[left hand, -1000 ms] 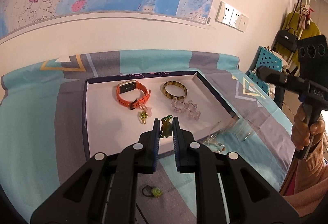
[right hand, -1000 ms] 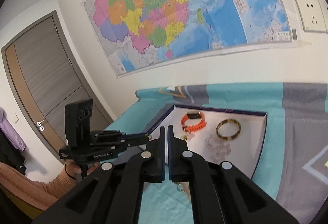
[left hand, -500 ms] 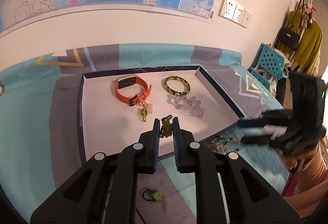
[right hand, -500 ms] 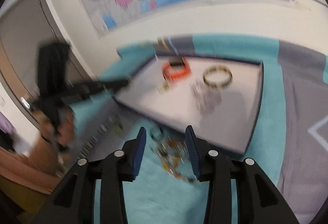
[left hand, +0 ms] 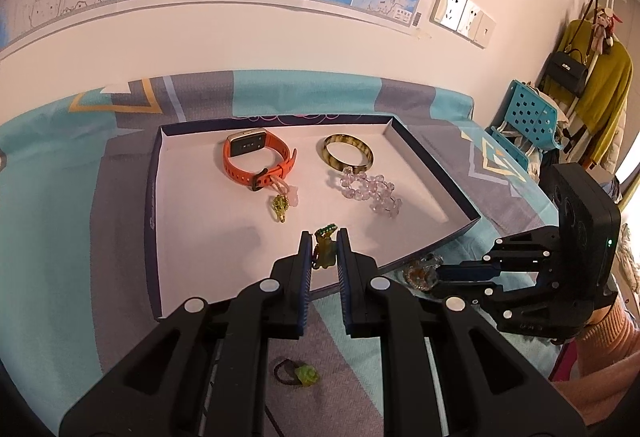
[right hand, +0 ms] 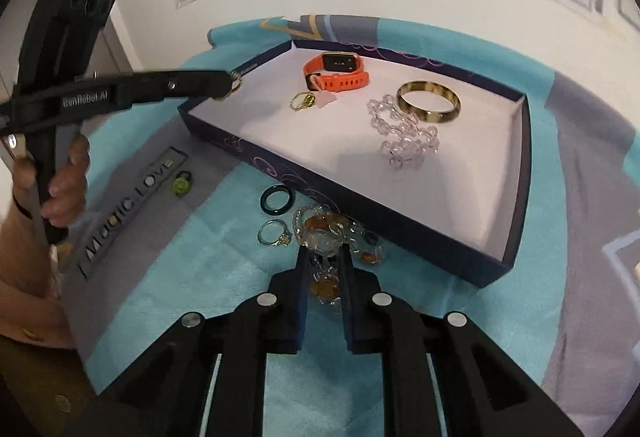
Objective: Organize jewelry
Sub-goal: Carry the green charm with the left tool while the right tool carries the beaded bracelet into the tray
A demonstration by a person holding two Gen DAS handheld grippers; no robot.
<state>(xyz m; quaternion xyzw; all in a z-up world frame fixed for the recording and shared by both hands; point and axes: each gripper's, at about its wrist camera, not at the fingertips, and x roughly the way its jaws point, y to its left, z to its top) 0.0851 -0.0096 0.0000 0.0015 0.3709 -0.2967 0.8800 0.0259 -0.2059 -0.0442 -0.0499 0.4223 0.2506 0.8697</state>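
"GenRobot.AI" marks the left gripper (right hand: pixel 230 87); "Magic LOVE" runs along the box lid (right hand: pixel 132 213).

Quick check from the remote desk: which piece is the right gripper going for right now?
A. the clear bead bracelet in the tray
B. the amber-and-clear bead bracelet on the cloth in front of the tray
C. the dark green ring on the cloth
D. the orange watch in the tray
B: the right gripper has its open fingers on either side of the amber-and-clear bead bracelet, which lies on the cloth just outside the tray.
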